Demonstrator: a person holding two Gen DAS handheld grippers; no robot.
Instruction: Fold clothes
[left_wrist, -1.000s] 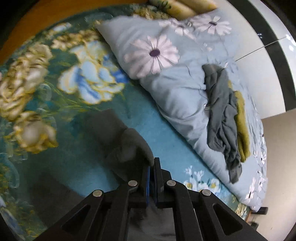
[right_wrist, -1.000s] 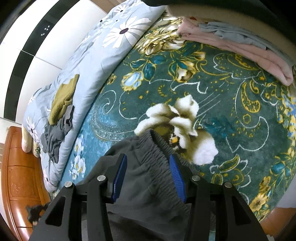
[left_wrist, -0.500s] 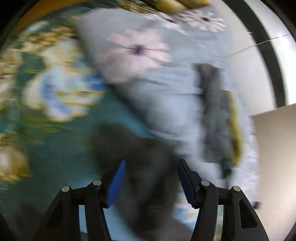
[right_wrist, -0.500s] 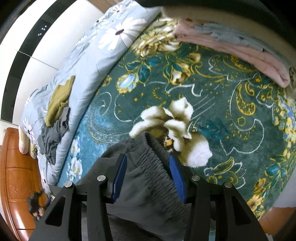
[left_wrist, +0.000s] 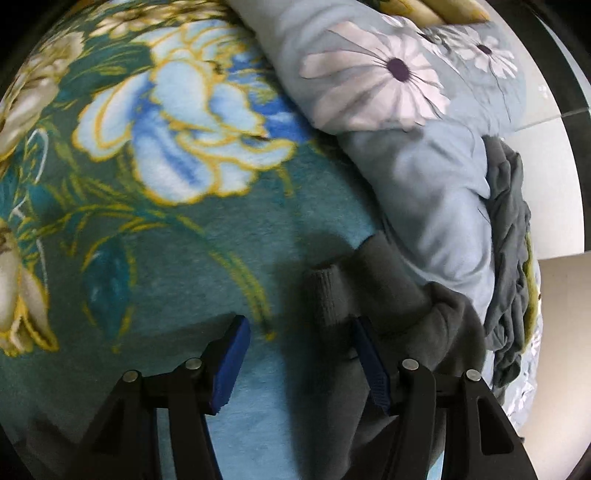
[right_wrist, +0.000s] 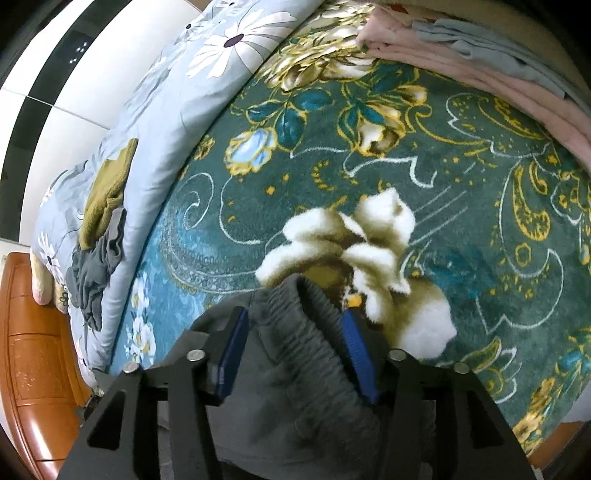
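Left hand-held gripper (left_wrist: 301, 360) hung wide open, holding nothing; the cuff end of the grey sweatpants (left_wrist: 388, 295) lay beside its right finger. Right hand-held gripper (right_wrist: 291, 350) was open too, straddling the elastic waistband (right_wrist: 303, 332), no pinch. Pants lay on the floral blanket (right_wrist: 461, 166). Farther off: quilt (left_wrist: 424, 184), unfolded clothes pile (left_wrist: 509, 240). Risk: released cuff might slump and undo the fold.

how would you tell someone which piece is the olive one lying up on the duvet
Find the pale blue daisy-print duvet running along the left edge of the teal floral blanket. Partway down it two loose garments lie touching: the olive garment, and a crumpled grey garment just below it. The olive one is the mustard-green piece, nearer the big white daisy.
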